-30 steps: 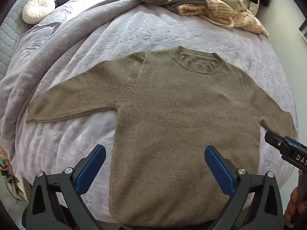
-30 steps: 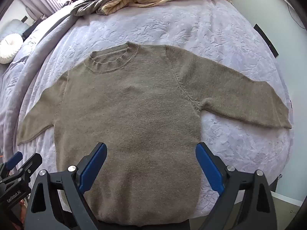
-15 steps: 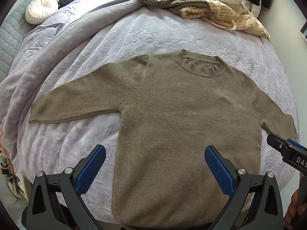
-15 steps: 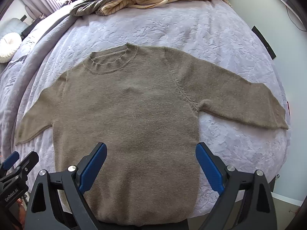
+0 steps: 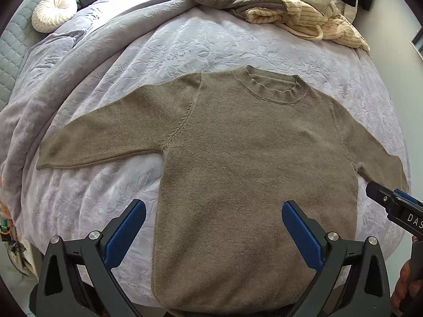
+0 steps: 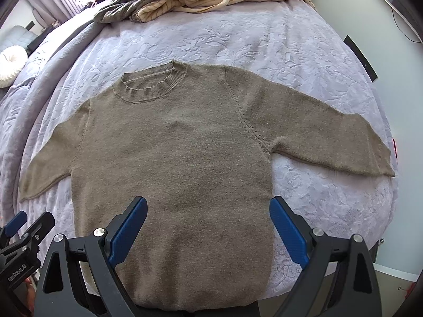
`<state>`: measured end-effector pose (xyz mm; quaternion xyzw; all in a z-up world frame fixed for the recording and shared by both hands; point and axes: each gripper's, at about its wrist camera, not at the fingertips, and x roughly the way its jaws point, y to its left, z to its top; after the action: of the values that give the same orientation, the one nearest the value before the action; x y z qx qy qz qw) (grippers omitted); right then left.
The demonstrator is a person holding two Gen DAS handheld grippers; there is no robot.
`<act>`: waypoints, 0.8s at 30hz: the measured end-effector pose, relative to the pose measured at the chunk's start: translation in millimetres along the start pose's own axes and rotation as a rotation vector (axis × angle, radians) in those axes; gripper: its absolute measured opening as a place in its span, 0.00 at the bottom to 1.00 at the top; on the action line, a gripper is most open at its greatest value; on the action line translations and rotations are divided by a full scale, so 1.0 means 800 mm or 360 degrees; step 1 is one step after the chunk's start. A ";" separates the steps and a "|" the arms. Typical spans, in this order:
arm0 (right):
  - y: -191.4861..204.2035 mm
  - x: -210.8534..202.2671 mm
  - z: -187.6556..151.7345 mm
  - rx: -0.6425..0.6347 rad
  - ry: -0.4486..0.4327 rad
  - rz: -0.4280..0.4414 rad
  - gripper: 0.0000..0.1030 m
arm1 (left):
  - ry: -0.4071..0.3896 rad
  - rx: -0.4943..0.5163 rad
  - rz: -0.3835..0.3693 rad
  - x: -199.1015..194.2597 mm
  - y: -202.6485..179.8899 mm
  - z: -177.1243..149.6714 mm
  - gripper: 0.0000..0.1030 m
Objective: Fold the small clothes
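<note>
Left tool (image 5: 213, 219): blue pads wide apart, nothing between them, hovering over the lower body of the sweater (image 5: 238, 174) near the foot edge of the bed (image 5: 185, 42). Right tool (image 6: 208, 215): likewise spread and empty, held above the hem region, just beside the left one. Both poised short of contact, presumably to survey the garment before choosing a first grip.

Olive-brown knit sweater laid flat, front up, in the near half of the bed, hem at the foot edge and possibly hanging slightly over it; hem line hidden behind the tool bodies, so not confirmed. Ribbed collar (image 5: 273, 89) pointing toward the far end. Left sleeve (image 5: 105, 134) stretched toward the left edge, right sleeve (image 6: 325, 129) toward the right edge, cuff close to that edge. Spread arrangement judged deliberate: body smooth, sleeves clear of the torso, seams exposed for folding.

No fold made yet. Likely opening step: pinch a sleeve cuff and carry it across the chest. Soft knit expected to sag and stretch if lifted by one point.

Heap of unsorted clothes (image 5: 296, 10) at the far right corner, well apart from the sweater. Round white cushion (image 5: 54, 15) at the far left corner.
</note>
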<state>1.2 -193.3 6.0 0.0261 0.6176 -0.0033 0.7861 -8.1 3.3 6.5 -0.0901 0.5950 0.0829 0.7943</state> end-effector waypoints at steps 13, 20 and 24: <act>0.000 0.001 -0.002 0.0004 0.0007 -0.0003 0.92 | 0.0000 0.0010 -0.0006 0.000 -0.001 -0.006 1.00; 0.001 0.001 -0.003 0.0003 0.0009 -0.0005 0.92 | 0.0002 0.0012 -0.0007 0.000 -0.002 -0.005 1.00; 0.001 0.001 -0.002 0.0002 0.0009 -0.0006 0.92 | 0.0004 0.0014 -0.0007 0.000 -0.002 -0.006 1.00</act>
<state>-0.5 -192.4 4.6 0.0254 0.6199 -0.0050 0.7842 -12.1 0.4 5.2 -0.0880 0.5962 0.0783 0.7941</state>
